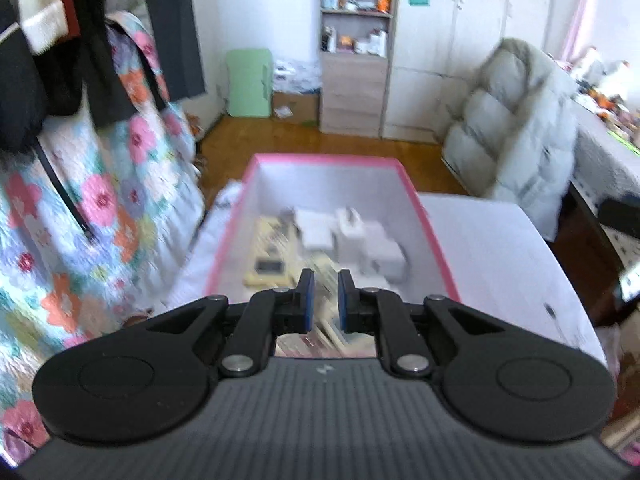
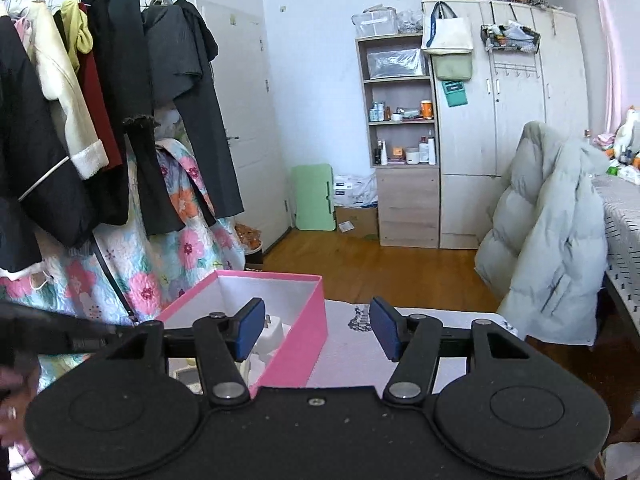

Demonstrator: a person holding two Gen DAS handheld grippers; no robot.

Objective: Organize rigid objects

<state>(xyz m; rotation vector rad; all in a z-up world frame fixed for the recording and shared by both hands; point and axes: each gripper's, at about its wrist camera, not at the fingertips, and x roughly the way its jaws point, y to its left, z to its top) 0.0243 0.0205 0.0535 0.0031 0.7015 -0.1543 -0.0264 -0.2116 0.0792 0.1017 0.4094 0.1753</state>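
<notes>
Left wrist view, blurred by motion, looks down into a pink box (image 1: 430,224) with white inner walls, standing on a white-covered counter (image 1: 500,256). Inside the box lie several white blocky adapters (image 1: 360,240) packed together, with a cream-coloured device (image 1: 268,258) touching them on their left; finer detail is too smeared to tell. The left gripper (image 1: 325,300) hangs over the near end of the box, its 2 blue-padded fingers drawn close with a narrow gap and nothing between them. Right wrist view is sharp: the right gripper (image 2: 318,330) is released, its pads spread wide and empty, hovering over the box's near right corner so that the pink right wall (image 2: 298,354) passes between the fingers. Beyond the box stand a wooden shelf unit (image 2: 400,140) and a pale wardrobe (image 2: 512,128); a grey puffer coat (image 2: 552,240) hangs to the box's right, and dark clothes on a rail (image 2: 100,100) hang to its left above a floral quilt (image 2: 132,272).
</notes>
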